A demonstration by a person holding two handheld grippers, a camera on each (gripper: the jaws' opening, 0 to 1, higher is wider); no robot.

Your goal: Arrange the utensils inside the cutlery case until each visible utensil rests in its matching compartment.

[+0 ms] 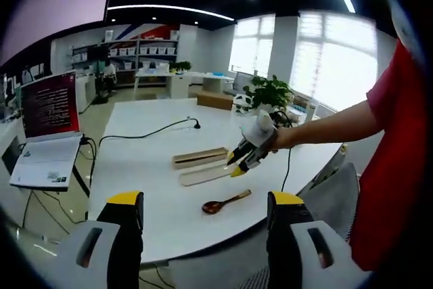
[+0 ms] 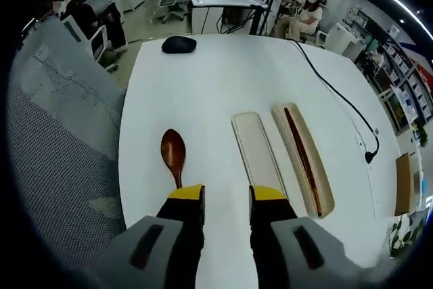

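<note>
A brown wooden spoon [image 2: 173, 151] lies on the white table [image 2: 203, 79], bowl pointing away; its handle end disappears behind the left jaw tip of my right gripper [image 2: 226, 194], which is open with nothing between its jaws. To the spoon's right lie a flat beige lid [image 2: 257, 150] and the long cutlery case [image 2: 304, 160], which has dark chopsticks inside. In the left gripper view the case [image 1: 199, 157], lid [image 1: 201, 176] and spoon [image 1: 225, 202] sit mid-table, with the right gripper [image 1: 237, 164] hovering just above the lid's end. My left gripper [image 1: 205, 201] stays open, back from the table edge.
A black mouse [image 2: 179, 45] rests at the table's far end. A black cable [image 2: 338, 93] runs along its right side. An open laptop [image 1: 47, 109] stands on a desk to the left. A grey mesh chair [image 2: 61, 133] is beside the table. A person's arm in a red sleeve [image 1: 392, 153] holds the right gripper.
</note>
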